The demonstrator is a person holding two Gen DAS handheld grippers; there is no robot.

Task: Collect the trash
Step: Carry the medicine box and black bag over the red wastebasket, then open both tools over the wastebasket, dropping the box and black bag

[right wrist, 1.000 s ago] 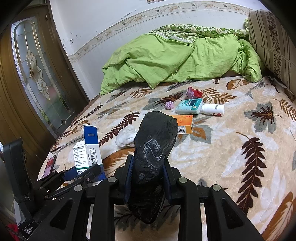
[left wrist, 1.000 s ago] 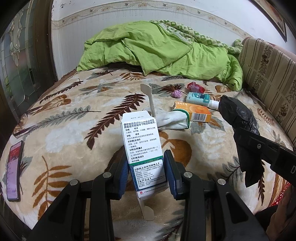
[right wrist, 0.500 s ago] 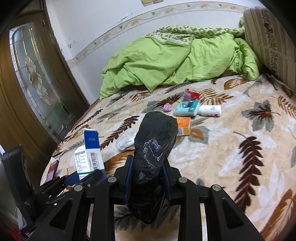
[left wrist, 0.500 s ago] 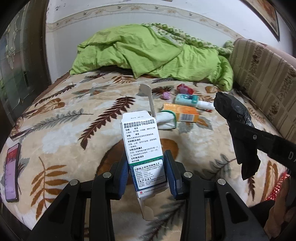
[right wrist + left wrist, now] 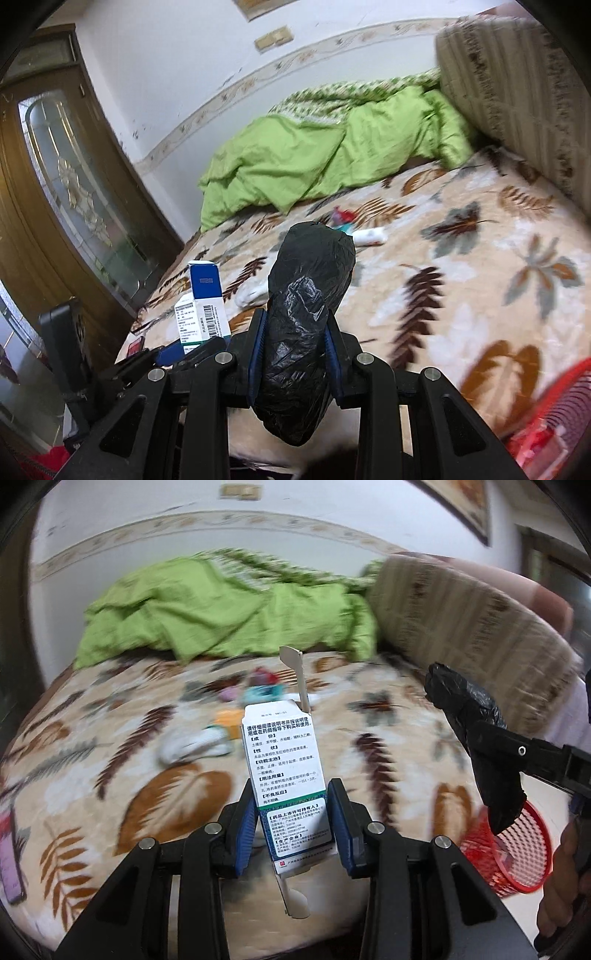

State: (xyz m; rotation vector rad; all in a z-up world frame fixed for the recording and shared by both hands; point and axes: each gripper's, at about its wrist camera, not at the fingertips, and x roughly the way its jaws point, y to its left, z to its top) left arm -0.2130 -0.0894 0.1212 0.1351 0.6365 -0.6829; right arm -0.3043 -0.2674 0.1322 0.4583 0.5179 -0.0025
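Right now the left gripper [image 5: 291,819] has its blue pads clamped on a white medicine box [image 5: 284,771], held upright with its top flap sticking up, above the leaf-patterned blanket [image 5: 110,775]. Over on the other side, the right gripper [image 5: 293,356] has its jaws squeezed tight on a crumpled black plastic bag [image 5: 303,314], lifted clear of the bed. A red mesh waste basket [image 5: 517,849] sits low beside the bed, right under the bag's hanging end in the left view. Blurred clutter lies farther back: a white sock [image 5: 192,744], an orange box [image 5: 229,720], and beyond them a rumpled green duvet [image 5: 314,155].
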